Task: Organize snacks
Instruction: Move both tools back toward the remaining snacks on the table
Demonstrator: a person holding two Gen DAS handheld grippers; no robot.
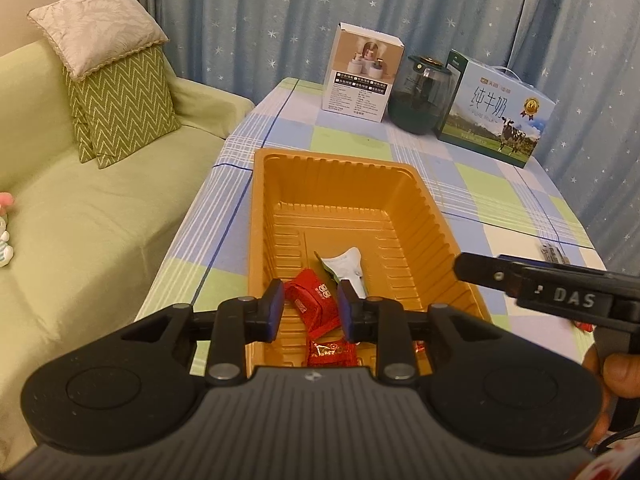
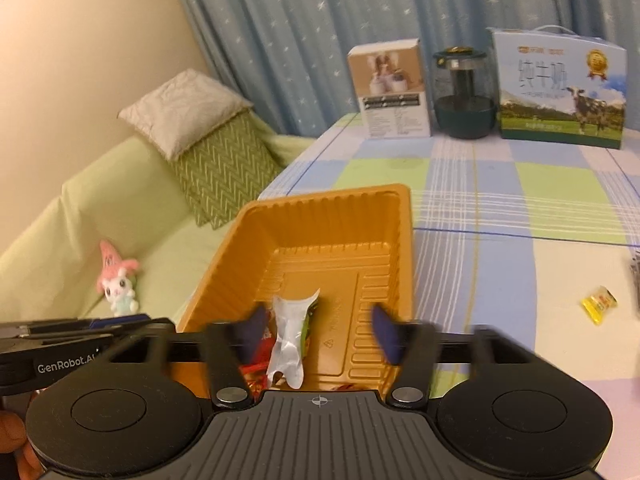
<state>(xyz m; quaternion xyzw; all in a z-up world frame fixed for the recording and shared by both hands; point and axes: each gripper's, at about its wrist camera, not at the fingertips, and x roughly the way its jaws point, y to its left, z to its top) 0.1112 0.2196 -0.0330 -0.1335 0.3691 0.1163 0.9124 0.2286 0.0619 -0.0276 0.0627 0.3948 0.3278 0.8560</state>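
While both tongs hover over the orange tray [image 1: 400, 208] on the counter [image 2: 500, 216], left tongs [image 1: 310, 306] stand slightly parted and right tongs [image 2: 320, 332] wide, neither gripping. Contents, near end: 2 red snacks [image 1: 316, 304], 1 white sachet [image 2: 288, 340], seemingly dropped for sorting. Yellow candy [image 2: 599, 303] outstanding, right.

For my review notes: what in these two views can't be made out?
- Left view: near end of the orange tray and the lowest red snack packet are hidden by the left claw body.
- Right view: the red packets beside the white packet are hidden by the blurred right claw.
- Right view: dark object cut off at the right edge.
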